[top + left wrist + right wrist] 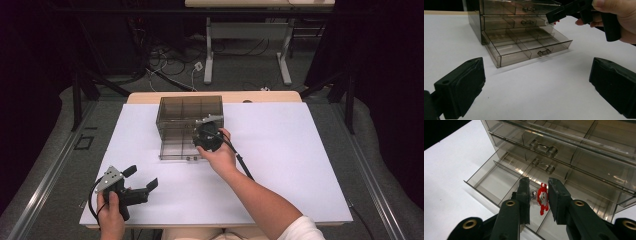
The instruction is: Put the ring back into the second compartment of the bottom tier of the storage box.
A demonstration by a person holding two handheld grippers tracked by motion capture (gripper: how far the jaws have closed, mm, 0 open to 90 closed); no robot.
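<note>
right gripper (pixel 537 200) clamps red charm (pixel 542 198) over drawer (pixel 486 182).

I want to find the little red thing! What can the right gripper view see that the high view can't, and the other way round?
Right gripper view: a small red and white charm sits between the right claw jaws, which look closed on it, above the pulled-out bottom drawer.

High view: the left claw waits open on the white table, and cables lie on the floor behind the table.

Both: the smoky clear drawer box and the right claw reaching over its open drawer.
</note>
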